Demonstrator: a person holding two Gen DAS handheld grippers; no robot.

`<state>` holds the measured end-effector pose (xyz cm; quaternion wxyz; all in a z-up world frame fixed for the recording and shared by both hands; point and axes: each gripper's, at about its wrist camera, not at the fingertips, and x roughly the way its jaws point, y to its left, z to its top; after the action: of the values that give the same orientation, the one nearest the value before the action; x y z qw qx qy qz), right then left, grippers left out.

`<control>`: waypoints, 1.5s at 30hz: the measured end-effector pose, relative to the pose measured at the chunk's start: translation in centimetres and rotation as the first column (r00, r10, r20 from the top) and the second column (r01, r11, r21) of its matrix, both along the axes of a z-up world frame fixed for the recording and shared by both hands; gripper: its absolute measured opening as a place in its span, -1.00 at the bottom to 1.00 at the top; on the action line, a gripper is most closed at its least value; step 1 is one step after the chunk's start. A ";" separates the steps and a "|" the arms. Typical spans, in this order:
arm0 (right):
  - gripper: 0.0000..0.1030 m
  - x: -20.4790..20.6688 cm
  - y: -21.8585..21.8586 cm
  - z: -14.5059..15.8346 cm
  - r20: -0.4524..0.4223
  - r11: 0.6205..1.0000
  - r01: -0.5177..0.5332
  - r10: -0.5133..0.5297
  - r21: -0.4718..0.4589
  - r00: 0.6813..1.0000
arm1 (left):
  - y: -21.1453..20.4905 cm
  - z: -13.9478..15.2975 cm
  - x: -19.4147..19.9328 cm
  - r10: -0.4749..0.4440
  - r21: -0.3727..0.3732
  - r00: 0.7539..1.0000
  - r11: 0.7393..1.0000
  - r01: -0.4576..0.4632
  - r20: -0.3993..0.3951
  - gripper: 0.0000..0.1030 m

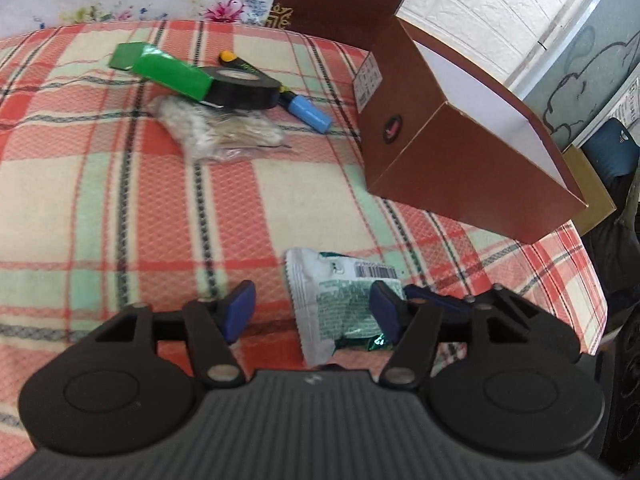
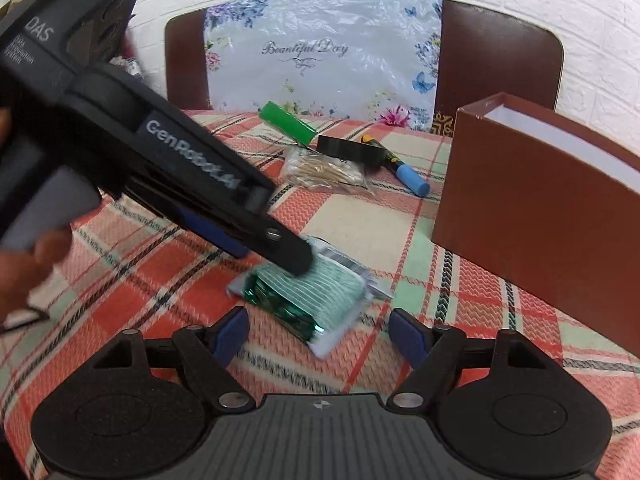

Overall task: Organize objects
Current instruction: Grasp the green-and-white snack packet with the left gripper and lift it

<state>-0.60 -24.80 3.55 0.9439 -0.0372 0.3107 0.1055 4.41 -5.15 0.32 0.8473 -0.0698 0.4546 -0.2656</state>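
Just ahead of the right gripper (image 2: 318, 334), whose jaws stand spread and empty, a green-and-white snack packet (image 2: 320, 300) lies flat on the plaid cloth (image 2: 160, 280). The left gripper (image 1: 312, 312) comes in from the left above the packet, jaws apart, one pad over the wrapper without pinching it. To the right stands an open brown box (image 2: 532, 208). Farther ahead lie a bag of cotton swabs (image 2: 324, 170), black tape roll (image 2: 348, 148), green carton (image 2: 286, 123) and blue-capped marker (image 2: 404, 170).
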 end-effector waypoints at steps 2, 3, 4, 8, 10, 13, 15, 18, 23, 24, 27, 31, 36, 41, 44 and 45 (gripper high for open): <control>0.03 0.4 0.0 0.0 0.003 1.000 -0.002 0.002 0.015 1.000 | -0.9 -0.1 0.3 -0.014 0.012 1.000 1.000 0.014 0.001 0.28; -0.11 0.5 -0.1 0.0 0.008 1.000 0.004 -0.005 0.012 1.000 | -1.3 -0.1 0.3 -0.024 0.011 1.000 1.000 0.024 -0.002 0.23; -0.15 0.6 -0.1 0.1 0.009 1.000 0.004 -0.004 0.015 1.000 | -1.7 -0.1 0.3 -0.040 -0.001 0.999 0.999 0.040 -0.014 0.08; -0.19 -0.4 -1.2 0.2 0.018 1.000 0.024 -0.024 0.019 1.000 | -3.9 0.3 -0.2 -0.101 0.000 0.994 0.995 0.101 -0.026 0.01; -0.19 -1.3 -2.3 0.3 0.027 0.998 0.055 -0.055 0.024 0.998 | -5.5 0.5 -0.6 -0.139 -0.003 0.990 0.990 0.139 -0.028 0.00; -0.19 -3.1 -4.7 0.6 0.051 0.992 0.120 -0.121 0.033 0.991 | -8.6 0.9 -1.4 -0.224 -0.002 0.974 0.974 0.224 -0.024 -0.04; -0.18 -4.3 -6.4 0.7 0.059 0.985 0.168 -0.170 0.037 0.984 | -10.9 0.8 -1.9 -0.280 0.007 0.960 0.960 0.280 -0.022 -0.04; -0.18 -6.0 -8.9 0.6 0.049 0.969 0.243 -0.245 0.053 0.968 | -14.2 0.4 -2.5 -0.350 0.014 0.936 0.936 0.351 -0.029 -0.04; -0.18 -8.7 -12.2 0.0 0.046 0.939 0.335 -0.339 0.085 0.940 | -18.3 0.0 -3.6 -0.439 0.039 0.898 0.898 0.439 -0.021 -0.02; -0.18 -9.0 -12.5 0.0 0.049 0.935 0.343 -0.348 0.088 0.936 | -18.7 0.0 -3.7 -0.446 0.045 0.895 0.894 0.446 -0.018 -0.01; -0.18 -9.3 -13.5 -0.1 0.054 0.930 0.352 -0.359 0.108 0.932 | -19.8 0.3 -3.9 -0.450 0.080 0.893 0.890 0.449 -0.007 -0.01; -0.16 -9.5 -14.5 -0.7 0.069 0.932 0.342 -0.351 0.121 0.934 | -20.3 0.5 -4.0 -0.437 0.116 0.899 0.893 0.434 -0.001 0.00; -0.16 -9.9 -15.0 -1.0 0.082 0.931 0.337 -0.350 0.144 0.933 | -20.7 0.5 -4.2 -0.426 0.136 0.905 0.897 0.421 0.008 0.01; -0.16 -10.1 -14.6 -1.1 0.088 0.930 0.336 -0.350 0.147 0.932 | -20.7 0.6 -4.5 -0.418 0.153 0.908 0.899 0.410 0.018 0.01; -0.16 -10.2 -14.7 -1.2 0.090 0.931 0.335 -0.349 0.144 0.933 | -20.7 0.6 -4.5 -0.413 0.155 0.910 0.901 0.406 0.018 0.01; -0.15 -10.2 -14.8 -1.2 0.090 0.932 0.335 -0.349 0.142 0.933 | -20.7 0.5 -4.5 -0.413 0.155 0.911 0.901 0.405 0.018 0.01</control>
<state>-10.79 -39.61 2.36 0.9644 0.0706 0.2509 -0.0436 -0.12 -25.80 0.86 0.7867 0.0970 0.4559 -0.4047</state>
